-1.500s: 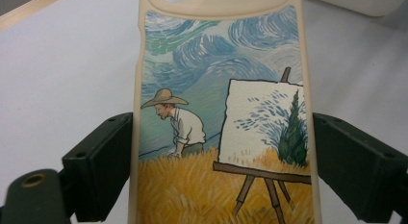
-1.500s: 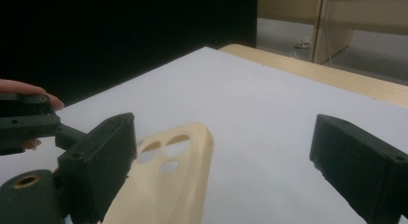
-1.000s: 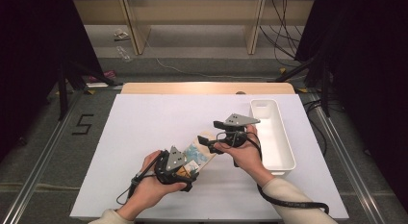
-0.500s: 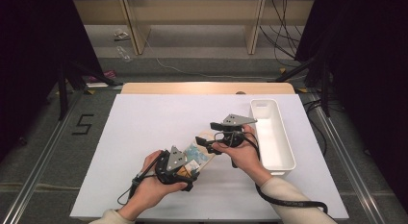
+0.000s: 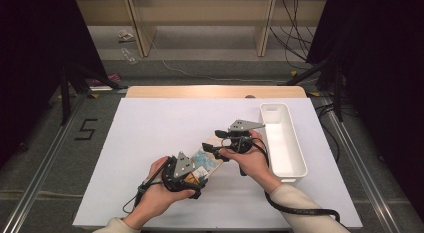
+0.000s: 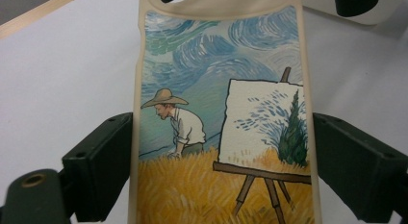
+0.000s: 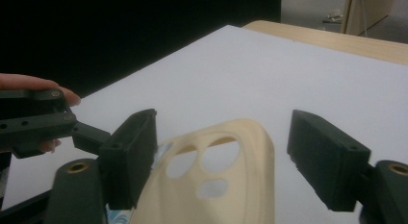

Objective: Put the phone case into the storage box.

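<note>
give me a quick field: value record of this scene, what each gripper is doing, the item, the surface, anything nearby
item: phone case, cream rim, painted picture of a man in a straw hat beside an easel
left gripper: shut on the phone case, fingers pressed to its two long edges
right gripper: open at the case's camera-hole end, jaws have just been closing; left finger touches the edge, right finger stands clear
surface: white table
nearby: white tray right of the right gripper; whether anything lies in it cannot be told

A white table (image 5: pixel 150 143) carries a white tray (image 5: pixel 283 138) at its right.
</note>
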A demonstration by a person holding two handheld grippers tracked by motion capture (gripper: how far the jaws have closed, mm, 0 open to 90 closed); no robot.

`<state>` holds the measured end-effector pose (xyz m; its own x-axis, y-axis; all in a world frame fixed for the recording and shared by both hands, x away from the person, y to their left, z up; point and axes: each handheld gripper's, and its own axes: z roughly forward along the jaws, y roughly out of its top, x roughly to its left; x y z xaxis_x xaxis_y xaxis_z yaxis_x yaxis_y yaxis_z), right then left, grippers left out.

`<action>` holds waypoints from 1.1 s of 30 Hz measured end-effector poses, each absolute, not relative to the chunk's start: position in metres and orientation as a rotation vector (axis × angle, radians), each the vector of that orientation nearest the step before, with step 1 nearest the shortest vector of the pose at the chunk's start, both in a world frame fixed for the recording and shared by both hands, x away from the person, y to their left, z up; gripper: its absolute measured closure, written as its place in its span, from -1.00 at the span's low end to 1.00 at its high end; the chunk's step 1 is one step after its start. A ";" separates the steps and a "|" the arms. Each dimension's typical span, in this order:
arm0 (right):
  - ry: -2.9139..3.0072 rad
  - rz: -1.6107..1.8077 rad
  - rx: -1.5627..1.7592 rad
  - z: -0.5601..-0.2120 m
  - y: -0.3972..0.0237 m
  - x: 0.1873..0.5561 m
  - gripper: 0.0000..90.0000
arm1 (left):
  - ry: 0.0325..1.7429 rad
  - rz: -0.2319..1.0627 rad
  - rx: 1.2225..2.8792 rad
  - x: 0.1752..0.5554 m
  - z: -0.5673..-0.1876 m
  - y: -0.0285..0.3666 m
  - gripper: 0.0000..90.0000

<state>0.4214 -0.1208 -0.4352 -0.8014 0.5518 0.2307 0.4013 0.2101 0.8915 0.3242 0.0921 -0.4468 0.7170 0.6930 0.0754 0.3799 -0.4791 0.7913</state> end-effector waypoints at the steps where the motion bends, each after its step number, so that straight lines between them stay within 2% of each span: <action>1: 2.334 1.650 0.930 -0.435 -0.121 0.421 -0.34 | 0.811 0.500 2.119 0.324 -0.447 0.092 -0.75; 8: 2.352 1.667 0.948 -0.436 -0.120 0.421 -0.20 | 0.813 0.503 2.117 0.325 -0.447 0.092 -0.75; 11: 2.359 1.678 0.955 -0.436 -0.120 0.421 -0.07 | 0.812 0.504 2.115 0.325 -0.446 0.092 -0.75; 22: 2.360 1.705 0.995 -0.436 -0.122 0.423 0.09 | 0.814 0.501 2.117 0.324 -0.447 0.092 -0.75; 33: 2.344 1.872 1.016 -0.429 -0.128 0.426 0.53 | 0.813 0.501 2.134 0.325 -0.450 0.091 -0.75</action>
<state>0.4259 -0.1275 -0.4287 -0.7939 0.4599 0.3977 0.4897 0.0958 0.8666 0.3251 0.0914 -0.4498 0.7175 0.6919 0.0811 0.3834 -0.4894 0.7832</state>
